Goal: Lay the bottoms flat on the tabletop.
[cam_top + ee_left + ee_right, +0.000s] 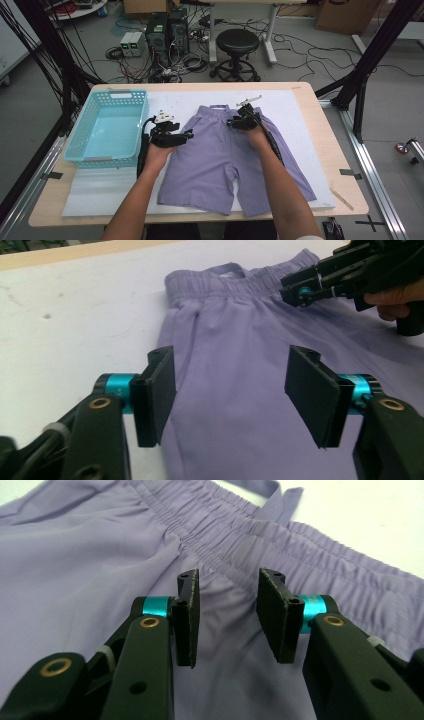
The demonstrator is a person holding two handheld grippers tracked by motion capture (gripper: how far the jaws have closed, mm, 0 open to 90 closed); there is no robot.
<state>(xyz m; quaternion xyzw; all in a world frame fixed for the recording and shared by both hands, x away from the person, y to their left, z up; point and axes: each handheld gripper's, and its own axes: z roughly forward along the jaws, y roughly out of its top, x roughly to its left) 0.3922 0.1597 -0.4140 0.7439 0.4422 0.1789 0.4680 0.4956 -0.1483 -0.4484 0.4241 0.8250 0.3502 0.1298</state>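
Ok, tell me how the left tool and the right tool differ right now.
The left tool stands wide open, while the right tool shows a narrower gap. The left tool sits over the shorts' side edge below the waistband, partly above the white mat; the right tool points at the elastic waistband. Both are black with teal fittings, and neither pinches fabric.

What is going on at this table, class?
A person works on purple shorts spread flat on a white mat. The left tongs hang open over the left side of the shorts; the right tongs are open just short of the waistband. Nothing is gripped. A blue basket sits to the left.
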